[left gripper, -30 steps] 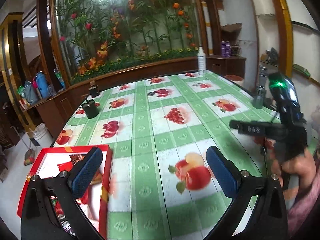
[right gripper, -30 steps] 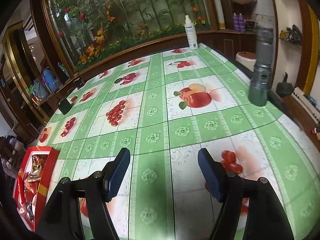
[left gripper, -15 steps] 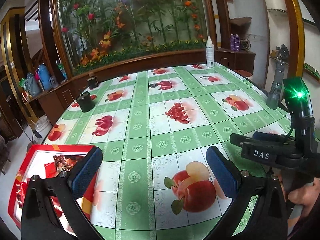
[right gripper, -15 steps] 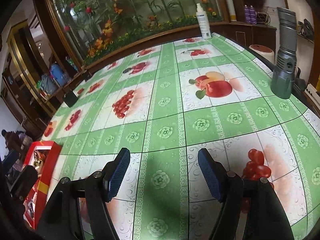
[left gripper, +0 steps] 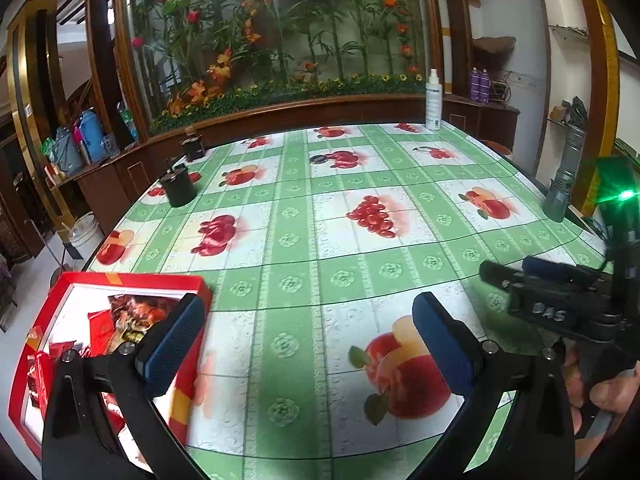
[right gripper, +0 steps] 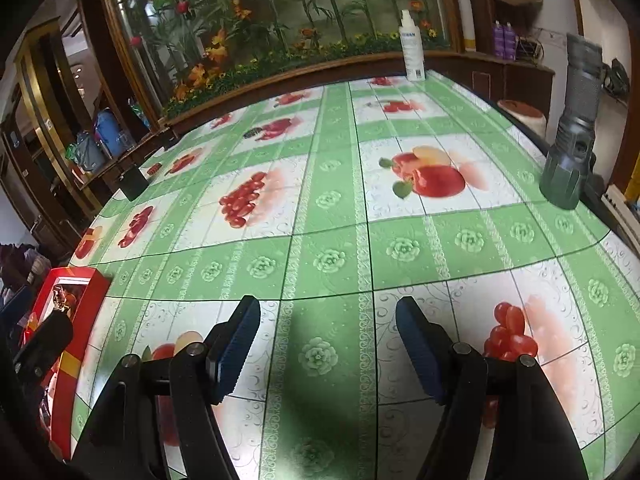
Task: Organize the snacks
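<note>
left gripper (left gripper: 308, 344): jaws apart, nothing between them, only tablecloth showing in the gap
right gripper (right gripper: 328, 352): jaws apart and empty, poised over bare tablecloth
snack box (left gripper: 116, 280): red box at the table's near left corner, just beside and partly behind the left gripper's left finger (left gripper: 172, 344); well to the left of the right gripper
snacks (left gripper: 136, 314): wrapped packets lying loose inside the box, overlapping, blurred at the near end
step in hand: probably the left gripper closing in on the box for a first pick
risk, box: it sits close to the table edge, so a sideways nudge from the finger could push it off
risk, packets: thin, glossy wrappers piled together, so the jaws may slip or lift two at once
risk, grippers: the right gripper (left gripper: 560, 304) is near the left one's right side, so a swing could knock them together
flashlight (right gripper: 572, 152): upright, far right of the right gripper, could topple if brushed
</note>
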